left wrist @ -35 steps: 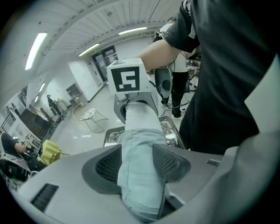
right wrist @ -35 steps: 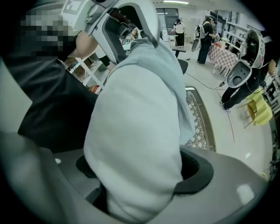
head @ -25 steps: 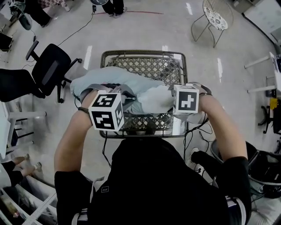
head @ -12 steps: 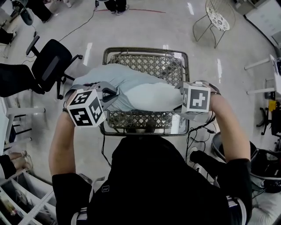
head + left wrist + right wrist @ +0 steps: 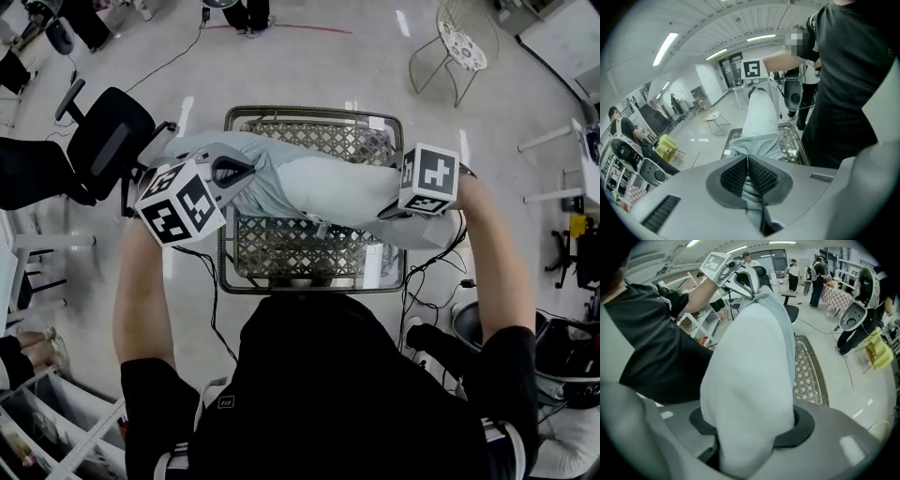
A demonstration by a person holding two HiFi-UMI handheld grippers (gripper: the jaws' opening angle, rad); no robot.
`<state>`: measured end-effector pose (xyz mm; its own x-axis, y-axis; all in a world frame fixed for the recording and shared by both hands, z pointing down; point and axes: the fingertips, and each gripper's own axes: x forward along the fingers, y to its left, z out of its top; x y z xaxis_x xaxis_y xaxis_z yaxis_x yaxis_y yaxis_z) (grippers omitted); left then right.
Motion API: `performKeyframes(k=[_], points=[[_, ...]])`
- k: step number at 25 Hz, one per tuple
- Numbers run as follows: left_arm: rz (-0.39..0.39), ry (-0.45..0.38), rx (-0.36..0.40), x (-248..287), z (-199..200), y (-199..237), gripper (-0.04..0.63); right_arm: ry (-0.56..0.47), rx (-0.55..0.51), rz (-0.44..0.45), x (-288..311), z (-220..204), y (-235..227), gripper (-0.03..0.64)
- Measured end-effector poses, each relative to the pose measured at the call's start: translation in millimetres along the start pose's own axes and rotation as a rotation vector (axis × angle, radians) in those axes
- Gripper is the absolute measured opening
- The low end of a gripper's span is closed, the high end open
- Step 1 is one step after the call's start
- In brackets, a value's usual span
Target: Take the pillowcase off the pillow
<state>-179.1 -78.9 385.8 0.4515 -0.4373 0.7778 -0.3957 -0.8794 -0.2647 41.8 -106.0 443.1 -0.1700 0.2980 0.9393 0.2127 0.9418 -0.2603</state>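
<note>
A person in a black top stands at a wire-mesh bench with 2 grippers, a pillow stretched between them above the lattice top. The left gripper, raised at the bench's left edge, has its jaws clenched on a bunched fold of the pale blue pillowcase; in the left gripper view the ribbed pads meet with the cloth pinched between them. From there the pillowcase gathers around 1 end of the pillow, which runs away toward the other hand.

The right gripper, at the bench's right edge, grasps the bare white end of the pillow; the right gripper view shows the white filling bulging out between jaws held partly apart by its bulk. Along the far side of the pillow in that view lies the blue pillowcase, drawn up to a knot-like bunch at the left gripper.

The pillowcase covers only the left part of the pillow; the right part is uncovered. Whether the pillow touches the mesh cannot be told. A black office chair stands to the left of the bench, a white wire chair beyond it at upper right, and cables trail across the pale floor.
</note>
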Motion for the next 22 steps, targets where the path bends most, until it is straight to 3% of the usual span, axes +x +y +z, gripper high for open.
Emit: performKeyframes(k=[4,12,19,22], points=[[0.033,-0.017,0.045,6.2,14.7,-5.6,0.015,-0.019,0.030,0.024,-0.2,-7.1,4.8,0.293],[-0.043,0.018,0.103,-28.4,8.4,-32.0,0.006,-0.048,0.008,0.060,1.9,21.0,53.3,0.277],[-0.122,0.011,0.217,-70.9,23.1,-58.5,0.006,-0.138,0.029,0.178,-8.6,36.5,114.6,0.276],[-0.133,0.015,0.262,-62.8,29.9,-56.7,0.006,-0.155,0.066,0.208,-2.5,27.5,119.0,0.300]])
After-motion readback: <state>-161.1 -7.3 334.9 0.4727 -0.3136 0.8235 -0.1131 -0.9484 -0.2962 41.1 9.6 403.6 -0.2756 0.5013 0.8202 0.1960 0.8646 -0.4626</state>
